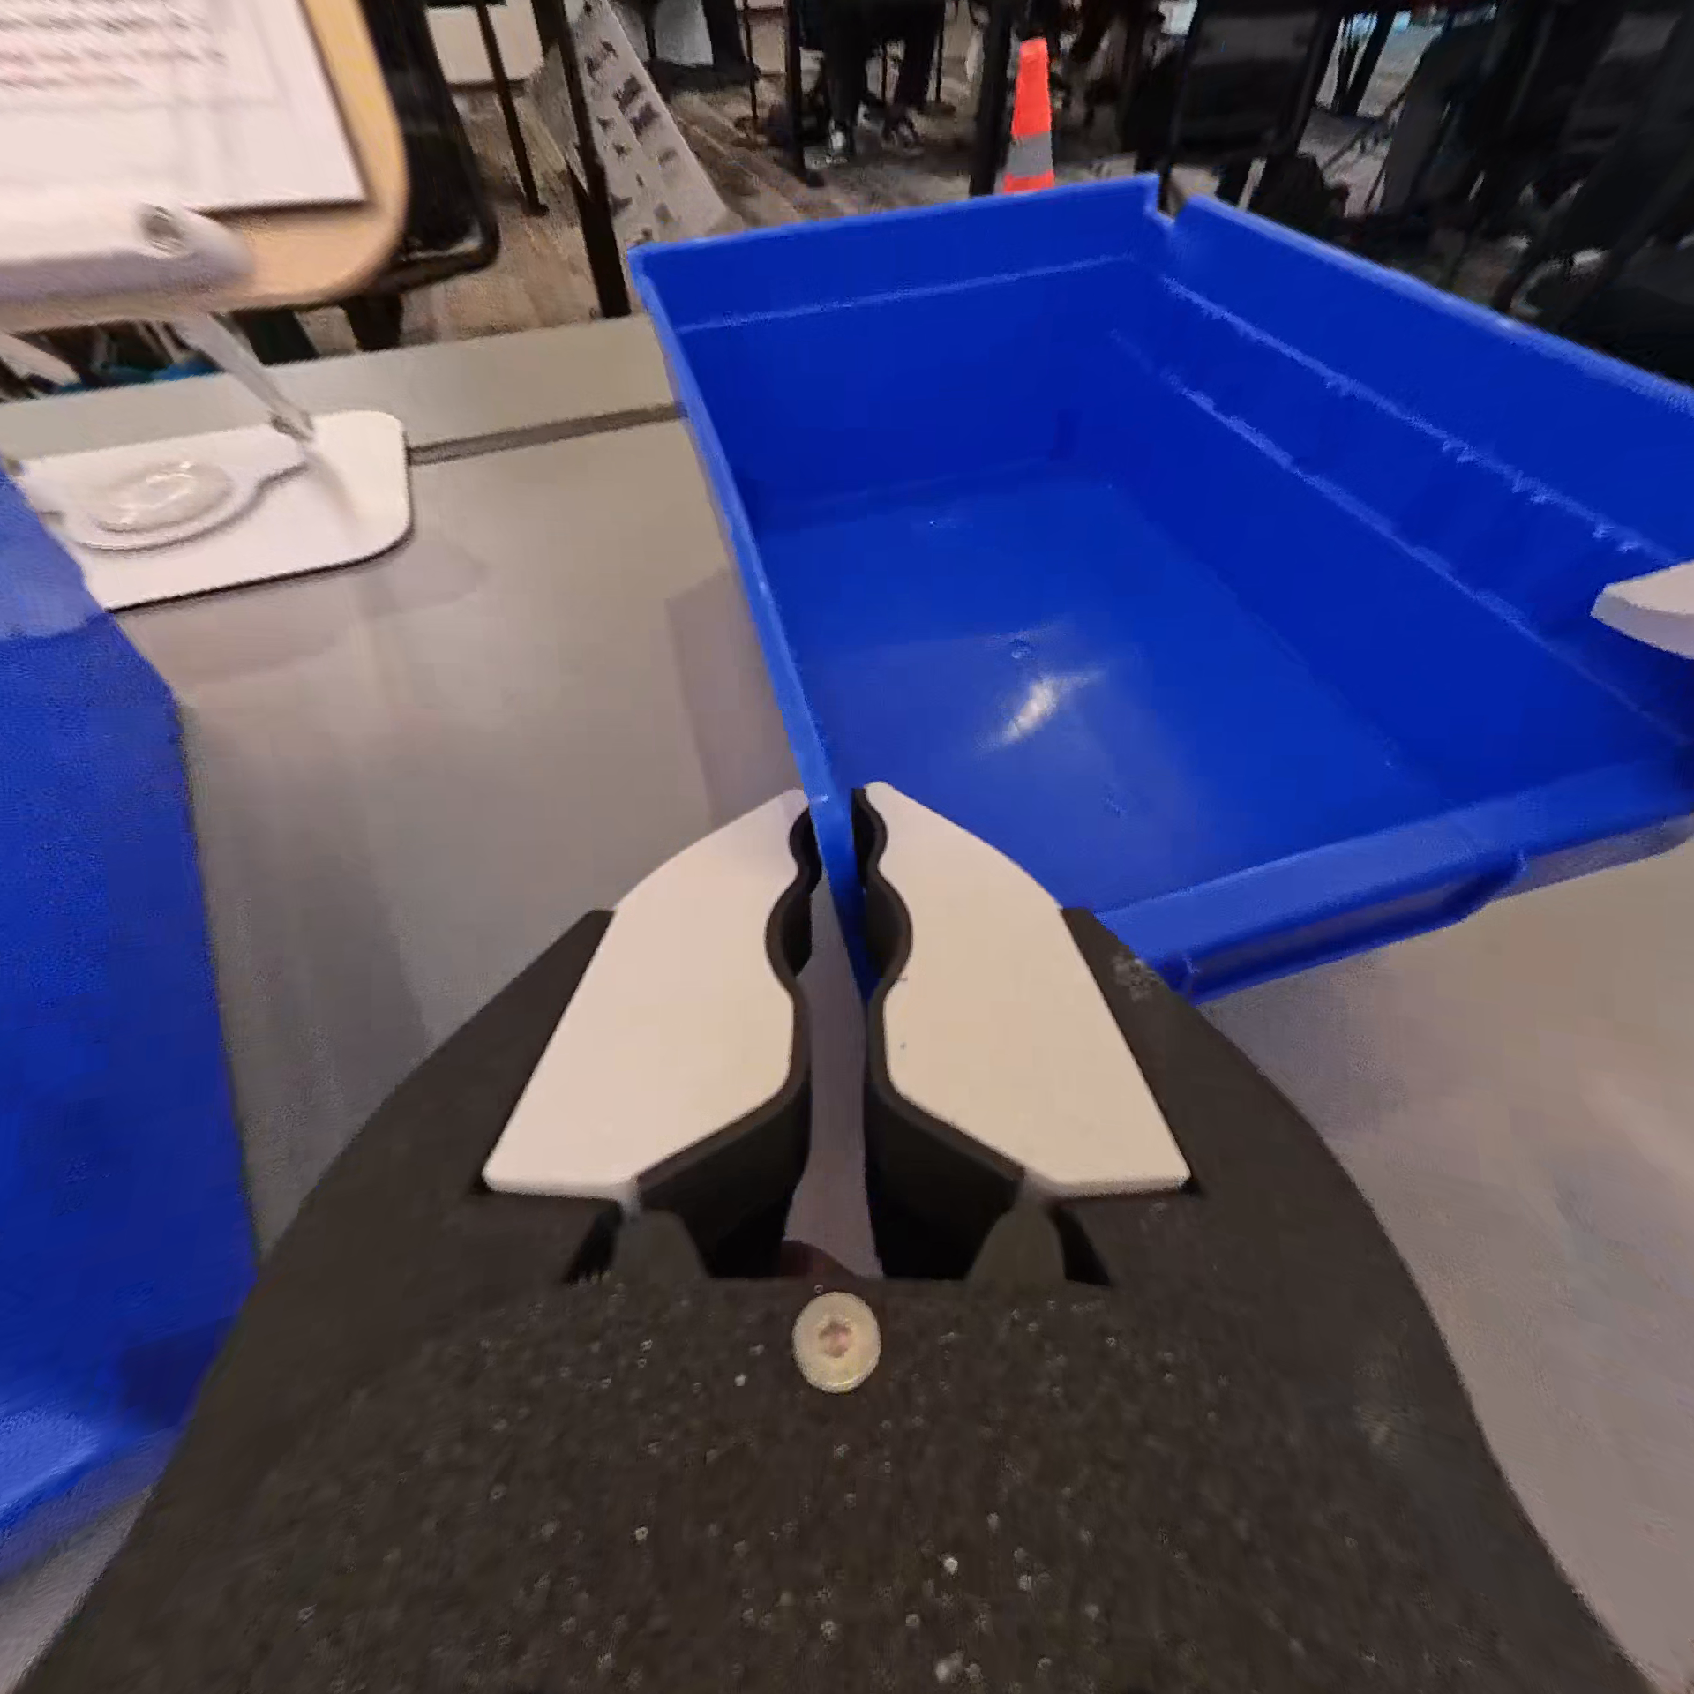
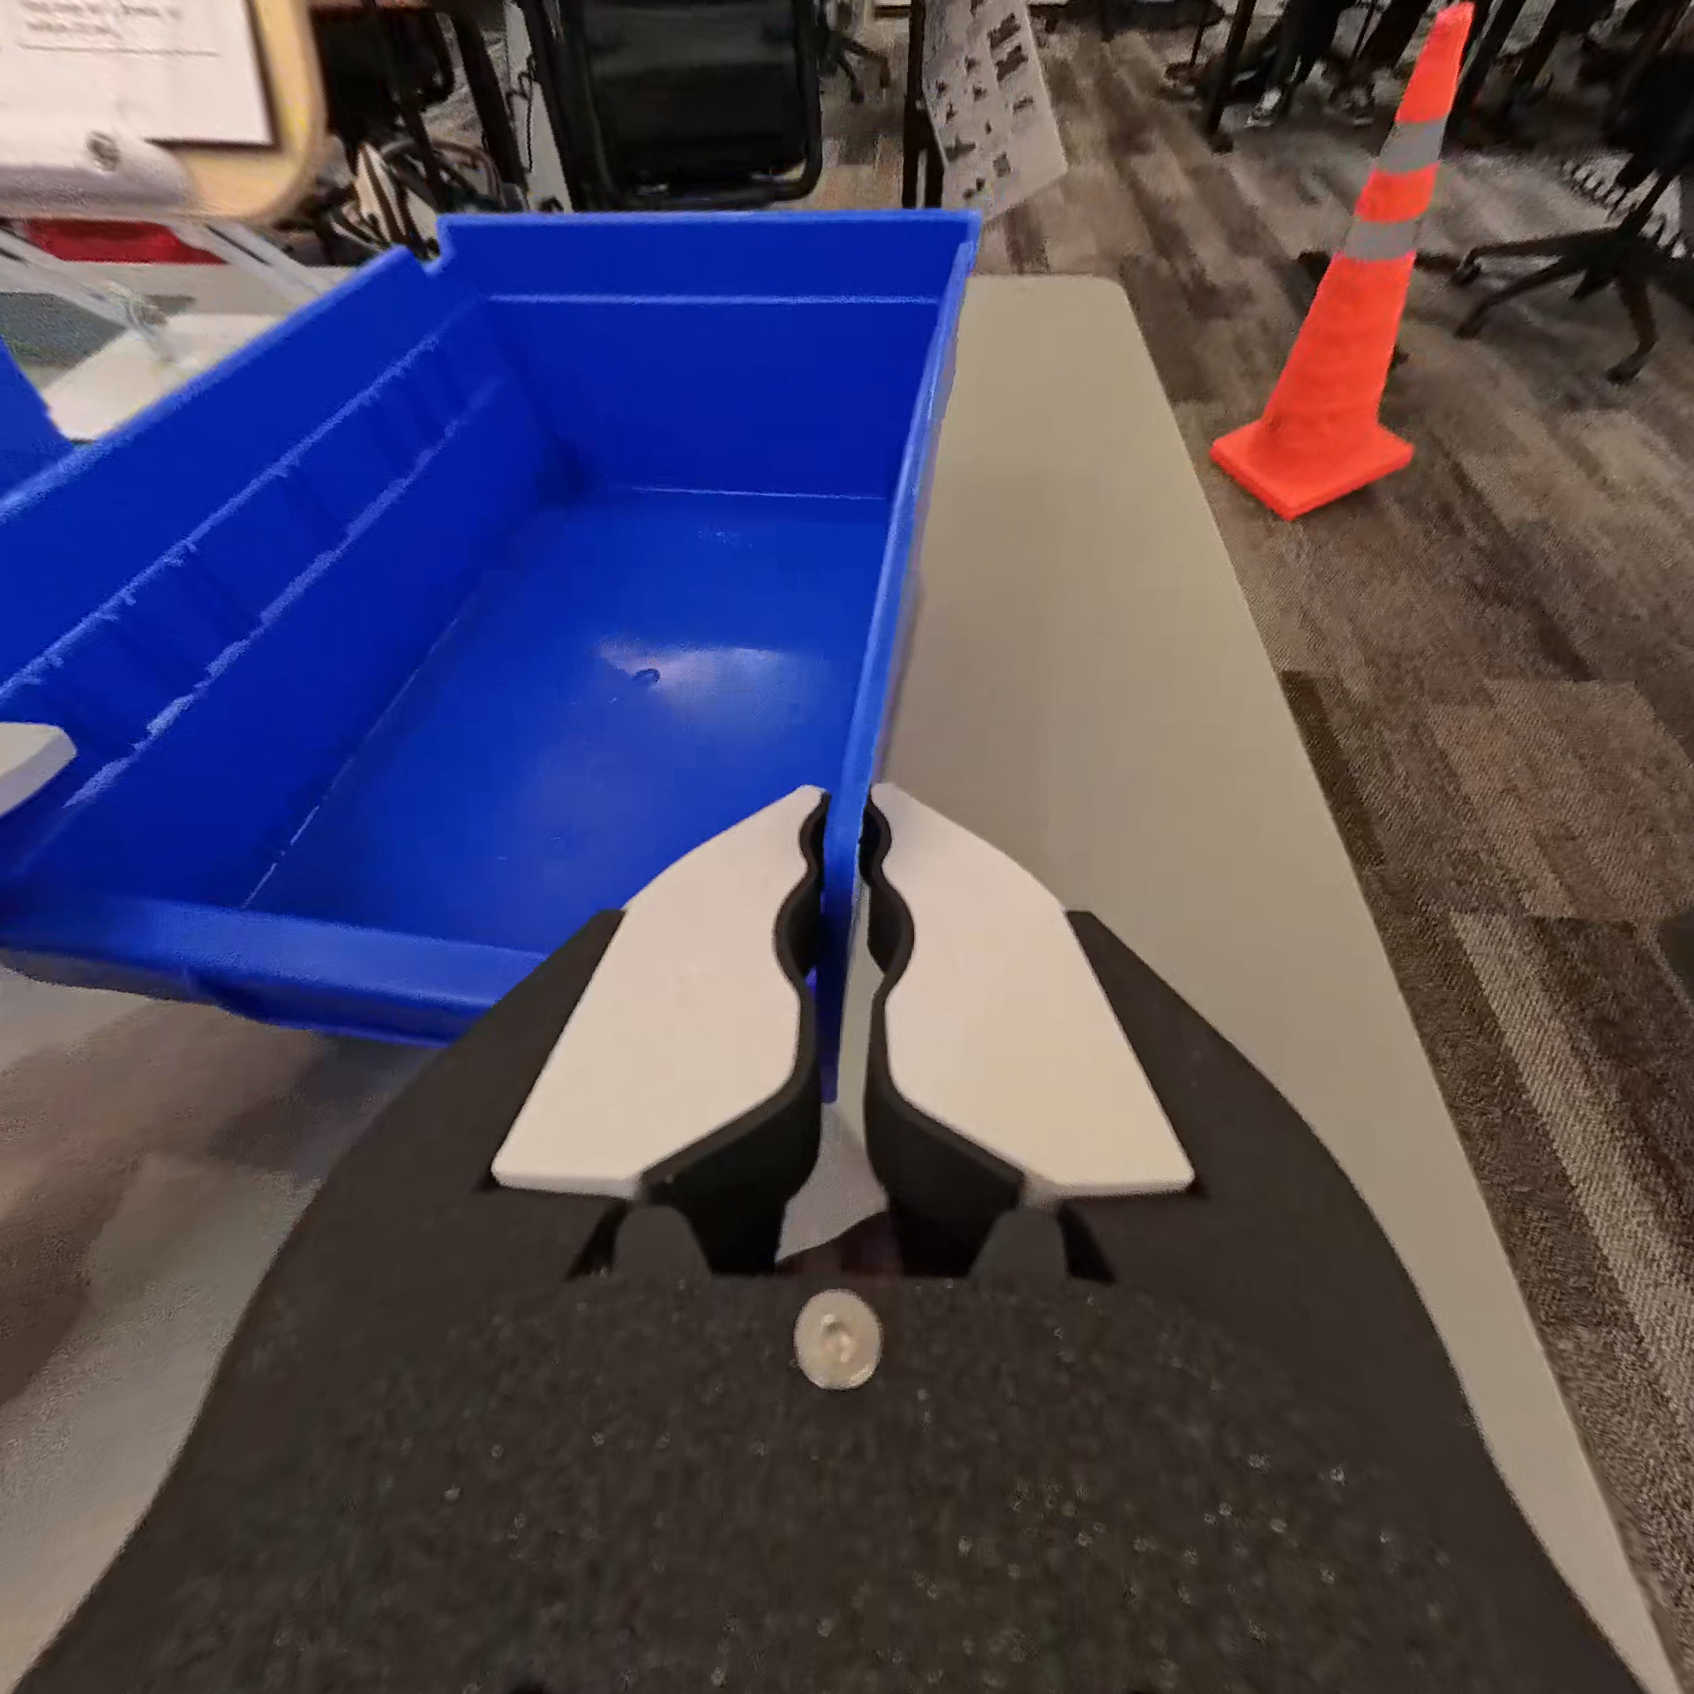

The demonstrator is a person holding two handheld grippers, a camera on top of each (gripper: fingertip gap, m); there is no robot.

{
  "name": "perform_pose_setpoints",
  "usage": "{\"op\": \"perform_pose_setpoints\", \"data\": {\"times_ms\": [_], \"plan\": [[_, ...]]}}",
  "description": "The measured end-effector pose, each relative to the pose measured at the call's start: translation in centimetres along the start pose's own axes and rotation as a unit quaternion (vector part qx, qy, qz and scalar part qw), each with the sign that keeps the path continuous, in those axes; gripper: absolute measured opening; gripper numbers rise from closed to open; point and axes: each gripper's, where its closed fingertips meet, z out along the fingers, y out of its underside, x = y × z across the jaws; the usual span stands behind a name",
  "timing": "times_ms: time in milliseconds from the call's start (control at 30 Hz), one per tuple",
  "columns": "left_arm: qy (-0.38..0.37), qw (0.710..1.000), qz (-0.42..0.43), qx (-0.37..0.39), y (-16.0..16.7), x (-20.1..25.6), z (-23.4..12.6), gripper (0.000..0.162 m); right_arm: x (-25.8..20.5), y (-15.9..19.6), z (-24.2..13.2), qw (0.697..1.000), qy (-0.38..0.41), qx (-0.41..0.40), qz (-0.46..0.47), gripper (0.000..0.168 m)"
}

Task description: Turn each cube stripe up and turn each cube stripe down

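Observation:
An empty blue plastic bin (image 1: 917, 431) stands on the grey table (image 1: 477, 733). No cubes show in either view. My left gripper (image 1: 836, 811) is shut on the bin's left wall near its front corner. My right gripper (image 2: 848, 811) is shut on the bin's right wall (image 2: 903, 550) near the front. A fingertip of the right gripper shows at the far right of the left wrist view (image 1: 1650, 605). A fingertip of the left gripper shows at the far left of the right wrist view (image 2: 32, 761). Whether the bin rests on the table or is lifted, I cannot tell.
A second blue bin (image 1: 92, 962) stands close on the left. A white stand base (image 1: 257, 513) with a clipboard (image 1: 183, 137) on it is at the back left. The table's right edge (image 2: 1283, 825) is close to the bin. An orange cone (image 2: 1338, 321) stands on the floor beyond.

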Motion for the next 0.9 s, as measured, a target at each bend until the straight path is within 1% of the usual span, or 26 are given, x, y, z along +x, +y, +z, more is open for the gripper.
{"op": "perform_pose_setpoints", "data": {"times_ms": [100, 167, 233, 267, 300, 367, 433, 467, 500, 533, 600, 633, 700, 733, 767, 833, 900], "plan": [[0.009, 1.0, 0.009, -0.016, 1.0, 1.3, 1.3, 0.006, 1.6, 1.3, 1.5, 1.0, -0.015, -0.009, 0.006, 0.005], [0.017, 0.999, 0.016, -0.024, 1.6, 2.0, 1.9, 0.009, 2.4, 1.8, 2.3, 1.0, -0.014, -0.002, 0.0, 0.004], [0.017, 0.999, 0.031, -0.021, 1.5, 2.3, 2.0, 0.011, 2.8, 2.0, 2.7, 1.0, -0.02, 0.005, 0.012, 0.004], [0.023, 0.999, 0.032, -0.024, 1.6, 2.4, 1.9, 0.013, 2.8, 2.0, 2.8, 0.999, -0.029, 0.011, 0.024, 0.004], [0.042, 0.998, 0.033, -0.033, 1.8, 2.9, 1.6, 0.021, 2.9, 2.0, 2.8, 0.999, -0.033, 0.013, 0.027, 0.004], [0.068, 0.996, 0.033, -0.048, 2.0, 2.7, 0.0, 0.045, 3.3, 1.4, 2.0, 0.999, -0.011, 0.025, 0.02, 0.009], [0.098, 0.994, 0.037, -0.031, 1.1, 1.4, -3.5, 0.048, 3.3, -1.0, -0.8, 0.997, 0.036, 0.071, -0.008, 0.012], [0.107, 0.994, 0.034, -0.019, 0.6, 0.0, -5.6, 0.048, 2.6, -2.5, -2.6, 0.993, 0.055, 0.1, -0.028, 0.015], [0.11, 0.993, 0.03, -0.011, 0.2, -1.9, -7.6, 0.048, 0.9, -3.9, -4.2, 0.989, 0.056, 0.125, -0.048, 0.016], [0.101, 0.995, 0.024, -0.004, -0.1, -4.4, -9.5, 0.05, -1.7, -4.9, -5.5, 0.987, 0.04, 0.143, -0.068, 0.019], [0.063, 0.998, 0.0, 0.01, -0.5, -10.7, -12.8, 0.052, -8.6, -5.7, -6.6, 0.983, -0.024, 0.16, -0.091, 0.029], [0.035, 0.999, -0.012, 0.016, -0.4, -14.2, -14.4, 0.054, -12.9, -5.2, -6.6, 0.98, -0.072, 0.158, -0.097, 0.033], [-0.033, 0.999, -0.025, 0.031, 0.3, -20.9, -17.4, 0.054, -21.4, -3.3, -5.9, 0.973, -0.163, 0.137, -0.093, 0.042], [-0.063, 0.997, -0.029, 0.041, 1.0, -23.7, -18.5, 0.053, -25.2, -2.1, -5.4, 0.968, -0.2, 0.124, -0.086, 0.042], [-0.086, 0.995, -0.038, 0.041, 1.9, -26.0, -19.2, 0.051, -28.2, -0.8, -4.7, 0.966, -0.218, 0.107, -0.092, 0.043], [-0.111, 0.992, -0.056, 0.023, 3.9, -28.8, -19.4, 0.052, -31.3, 0.5, -2.8, 0.972, -0.197, 0.087, -0.097, 0.048], [-0.135, 0.989, -0.064, 0.02, 5.2, -30.5, -18.4, 0.05, -32.7, 0.7, -1.0, 0.977, -0.176, 0.081, -0.088, 0.046]]}}
